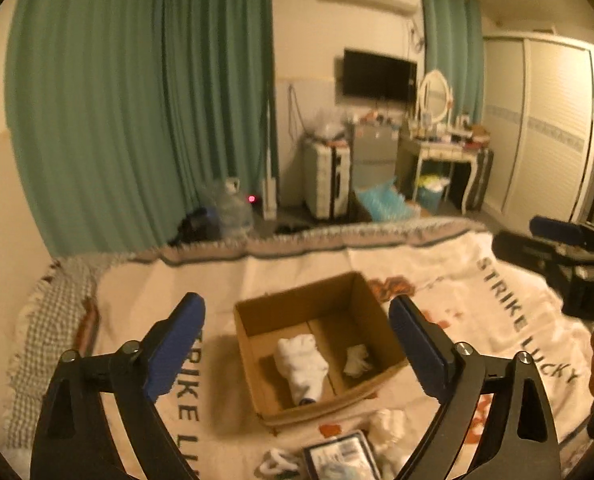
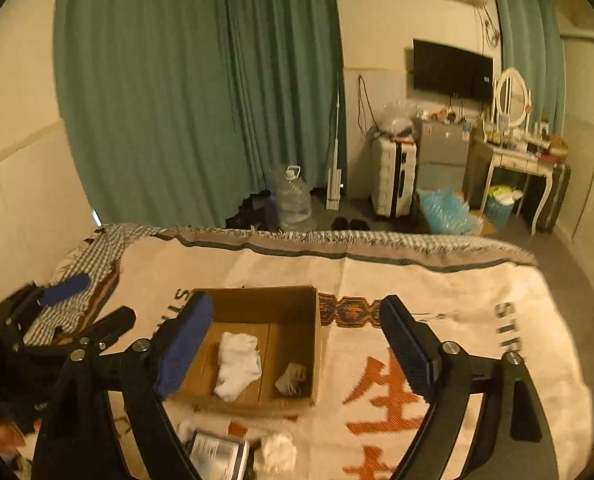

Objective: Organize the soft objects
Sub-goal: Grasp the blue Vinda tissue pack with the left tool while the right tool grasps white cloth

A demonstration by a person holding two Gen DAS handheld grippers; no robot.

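Note:
An open cardboard box point(image 1: 297, 308) point(image 2: 257, 300) sits on the bed blanket. Inside lie a white rolled sock bundle point(image 1: 303, 366) point(image 2: 237, 364) and a smaller crumpled grey-white piece point(image 1: 357, 360) point(image 2: 291, 378). In front of the box lie a white crumpled cloth point(image 1: 389, 424) point(image 2: 275, 454), a small white piece point(image 1: 277, 462) and a flat packet point(image 1: 339, 458) point(image 2: 217, 454). My left gripper point(image 1: 297, 346) is open and empty, above the box. My right gripper point(image 2: 297, 348) is open and empty, above the box's right side. The other gripper shows at each view's edge point(image 1: 569, 256) point(image 2: 57, 312).
The blanket point(image 1: 477, 300) point(image 2: 437, 300) covers the bed, with a checked cloth point(image 2: 93, 264) at its left. Beyond the bed edge stand green curtains, a water jug point(image 2: 293, 200), a suitcase point(image 2: 393, 176) and a dressing table point(image 2: 517, 160).

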